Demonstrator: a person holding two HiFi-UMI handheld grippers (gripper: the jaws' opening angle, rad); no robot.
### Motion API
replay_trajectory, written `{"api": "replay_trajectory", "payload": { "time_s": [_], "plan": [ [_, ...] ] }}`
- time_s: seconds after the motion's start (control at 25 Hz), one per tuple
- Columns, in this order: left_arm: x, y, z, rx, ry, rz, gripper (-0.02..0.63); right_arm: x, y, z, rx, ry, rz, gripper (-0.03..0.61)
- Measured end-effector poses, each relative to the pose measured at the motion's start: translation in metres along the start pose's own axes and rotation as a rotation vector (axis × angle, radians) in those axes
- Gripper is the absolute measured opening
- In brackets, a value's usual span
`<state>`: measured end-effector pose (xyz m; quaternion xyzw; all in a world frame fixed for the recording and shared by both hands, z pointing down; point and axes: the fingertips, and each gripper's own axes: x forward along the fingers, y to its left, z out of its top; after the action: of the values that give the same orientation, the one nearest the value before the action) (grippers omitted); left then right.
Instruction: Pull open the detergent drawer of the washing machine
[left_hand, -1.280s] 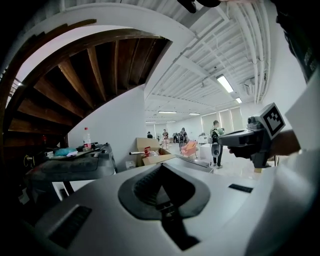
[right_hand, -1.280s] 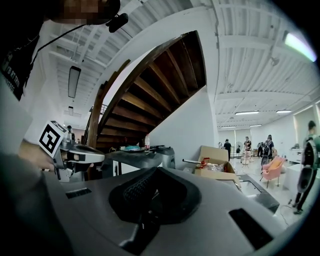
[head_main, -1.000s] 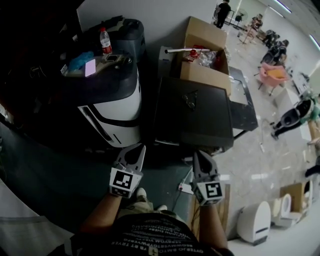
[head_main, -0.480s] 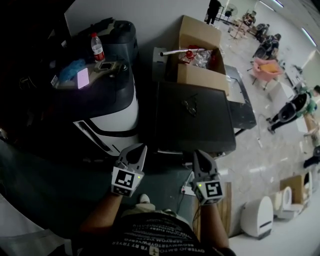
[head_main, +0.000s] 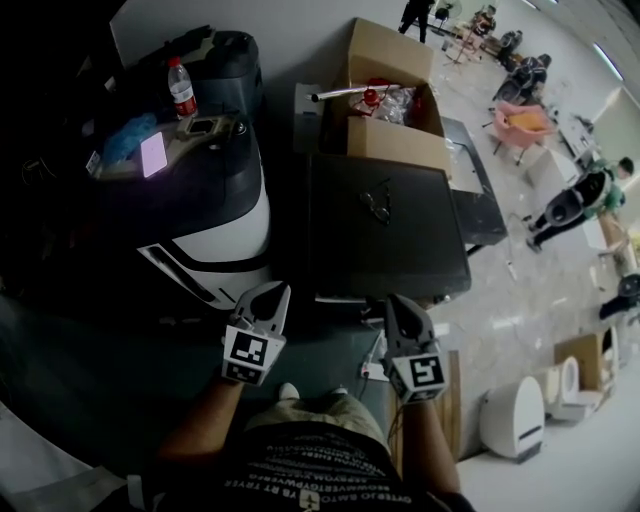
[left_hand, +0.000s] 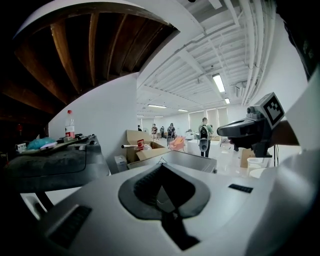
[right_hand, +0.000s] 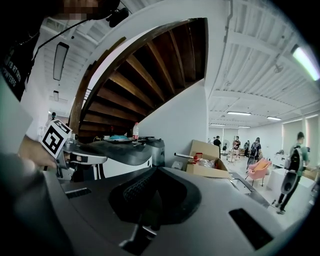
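Note:
The washing machine (head_main: 385, 225) shows as a dark square top in the middle of the head view; its front face and detergent drawer are hidden from above. My left gripper (head_main: 272, 297) hangs shut and empty just before the machine's front left corner. My right gripper (head_main: 400, 307) is also shut and empty, near the front right edge. In the left gripper view the shut jaws (left_hand: 162, 192) point over the machine's top (left_hand: 187, 160), with the right gripper (left_hand: 250, 129) at the right. The right gripper view shows its closed jaws (right_hand: 150, 200) and the left gripper (right_hand: 92, 150).
A rounded black-and-white appliance (head_main: 215, 215) stands left of the machine, with a water bottle (head_main: 181, 88) and small items on top. An open cardboard box (head_main: 395, 110) sits behind. A power strip (head_main: 372, 368) lies on the floor near my feet. People (head_main: 575, 205) stand far right.
Both grippers have edged forward and a little lower toward the machine's front, side by side and shut. The machines now sit slightly further left in the head view.

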<state>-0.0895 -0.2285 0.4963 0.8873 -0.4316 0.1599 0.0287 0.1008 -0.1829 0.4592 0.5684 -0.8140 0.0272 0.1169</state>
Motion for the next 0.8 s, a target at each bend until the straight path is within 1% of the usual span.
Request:
{"api": "replay_trajectory", "payload": {
  "time_s": [0.12, 0.2, 0.36, 0.48, 0.64, 0.8],
  "plan": [
    [0.006, -0.005, -0.017, 0.008, 0.033, -0.013, 0.003, 0.000, -0.005, -0.016, -0.001, 0.023, -0.015, -0.009],
    [0.011, -0.011, -0.029, -0.003, 0.060, -0.021, 0.003, -0.001, -0.009, -0.027, 0.008, 0.041, -0.015, -0.009],
    [0.022, -0.022, -0.049, 0.007, 0.106, -0.044, 0.003, 0.000, -0.017, -0.049, 0.017, 0.117, -0.007, -0.009],
    [0.032, -0.024, -0.062, 0.002, 0.144, -0.043, 0.003, 0.006, -0.028, -0.069, 0.019, 0.147, -0.009, -0.009],
    [0.049, -0.024, -0.067, -0.013, 0.164, -0.032, 0.004, 0.020, -0.040, -0.088, 0.038, 0.173, 0.012, -0.009],
    [0.064, -0.027, -0.076, -0.018, 0.195, -0.052, 0.005, 0.034, -0.041, -0.108, 0.040, 0.206, 0.055, -0.009]
  ]
}}
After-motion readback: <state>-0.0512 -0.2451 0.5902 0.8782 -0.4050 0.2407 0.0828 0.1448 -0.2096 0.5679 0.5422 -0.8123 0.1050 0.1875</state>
